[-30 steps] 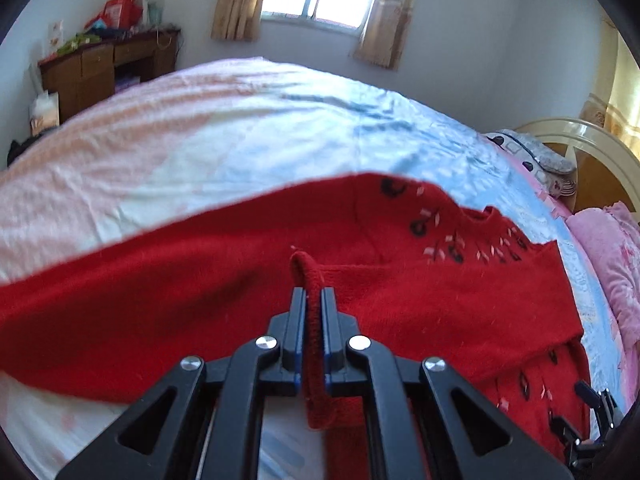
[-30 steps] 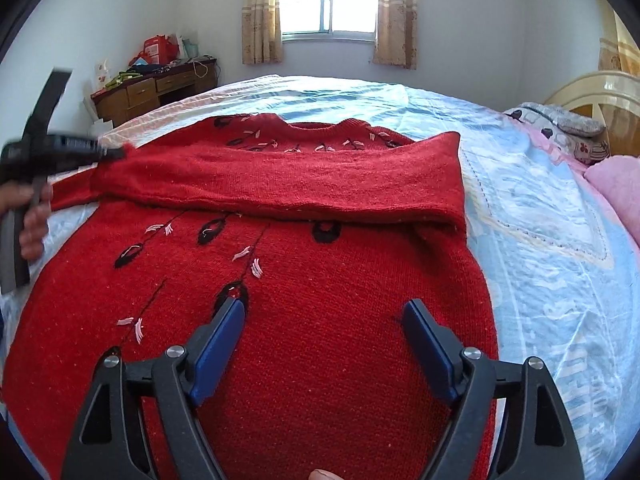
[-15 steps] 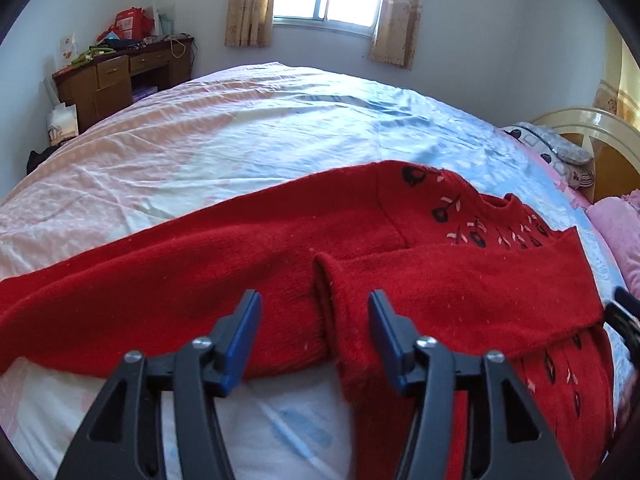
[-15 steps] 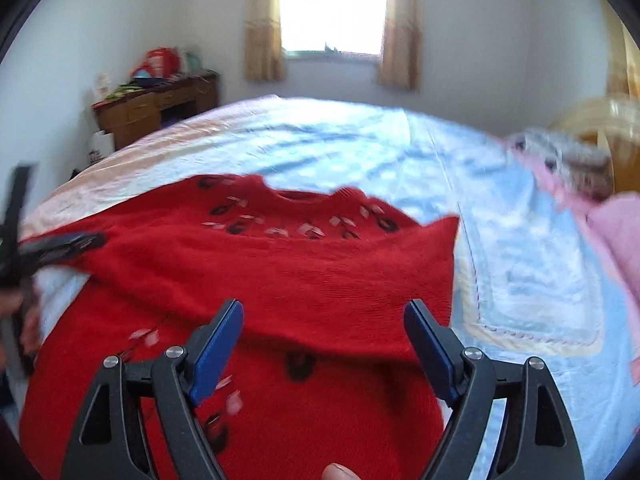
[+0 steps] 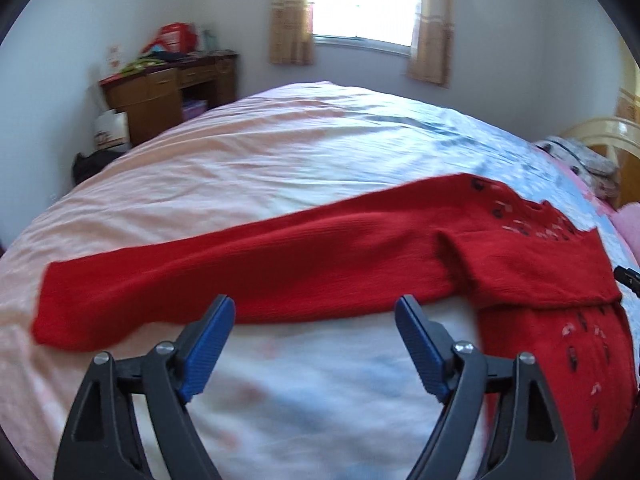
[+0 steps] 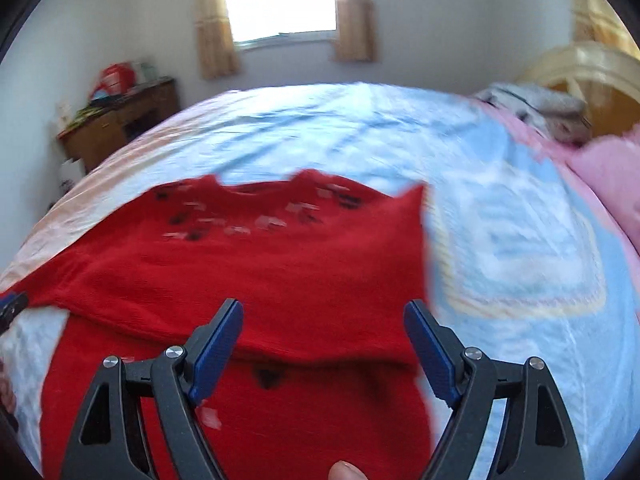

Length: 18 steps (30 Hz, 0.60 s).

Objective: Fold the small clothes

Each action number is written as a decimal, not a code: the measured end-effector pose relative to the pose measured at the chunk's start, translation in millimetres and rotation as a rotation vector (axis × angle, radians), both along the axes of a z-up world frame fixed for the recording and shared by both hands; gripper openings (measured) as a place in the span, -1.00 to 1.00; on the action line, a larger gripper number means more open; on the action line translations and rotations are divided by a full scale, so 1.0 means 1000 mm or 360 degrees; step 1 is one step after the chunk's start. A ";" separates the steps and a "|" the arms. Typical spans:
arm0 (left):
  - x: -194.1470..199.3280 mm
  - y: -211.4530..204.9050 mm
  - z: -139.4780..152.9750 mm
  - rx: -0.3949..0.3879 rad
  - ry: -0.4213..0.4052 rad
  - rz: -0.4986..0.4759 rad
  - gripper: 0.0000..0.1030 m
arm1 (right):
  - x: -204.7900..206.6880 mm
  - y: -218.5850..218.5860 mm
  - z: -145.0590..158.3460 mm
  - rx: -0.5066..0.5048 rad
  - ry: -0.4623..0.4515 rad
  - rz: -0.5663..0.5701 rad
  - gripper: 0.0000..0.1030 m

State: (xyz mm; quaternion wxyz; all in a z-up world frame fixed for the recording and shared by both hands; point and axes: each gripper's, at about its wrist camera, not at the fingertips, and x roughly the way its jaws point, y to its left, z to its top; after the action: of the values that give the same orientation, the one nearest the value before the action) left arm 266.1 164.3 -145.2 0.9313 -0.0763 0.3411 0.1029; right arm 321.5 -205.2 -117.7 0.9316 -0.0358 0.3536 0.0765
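A red knit sweater (image 6: 256, 264) with dark and pale embroidery lies flat on the bed. One sleeve is folded across its chest (image 5: 532, 272). The other sleeve (image 5: 224, 268) stretches out to the left over the sheet. My left gripper (image 5: 316, 312) is open and empty, just in front of the outstretched sleeve. My right gripper (image 6: 324, 320) is open and empty above the sweater's body, near the edge of the folded sleeve. The tip of the left gripper shows at the left edge of the right wrist view (image 6: 12, 306).
The bed (image 5: 280, 152) has a pink, white and blue sheet. A wooden desk (image 5: 168, 92) with clutter stands by the far left wall. Pillows (image 6: 540, 108) and a pink blanket (image 6: 612, 184) lie by the headboard at the right. A window is on the far wall.
My left gripper let go of the folded sleeve, opened wide and drew back to the left. My right gripper stayed open and moved up over the sweater toward the collar.
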 end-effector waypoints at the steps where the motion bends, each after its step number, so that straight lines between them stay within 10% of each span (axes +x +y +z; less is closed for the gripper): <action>1: -0.003 0.009 -0.001 0.0006 0.0007 0.0041 0.72 | 0.003 0.009 -0.005 -0.0026 0.0007 0.0036 0.61; 6: -0.021 0.059 -0.009 0.0039 0.0068 0.0262 0.72 | 0.023 0.014 -0.047 -0.0036 0.0225 0.0007 0.62; 18: -0.076 0.144 -0.013 -0.0118 0.0013 0.0664 0.72 | 0.015 0.007 -0.047 -0.0013 0.0176 -0.0017 0.62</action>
State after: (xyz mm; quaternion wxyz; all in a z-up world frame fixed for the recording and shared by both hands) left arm 189.9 308.4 -157.8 0.8849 -0.1792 0.3254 0.2811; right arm 336.8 -198.2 -164.3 0.9109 -0.0335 0.4050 0.0720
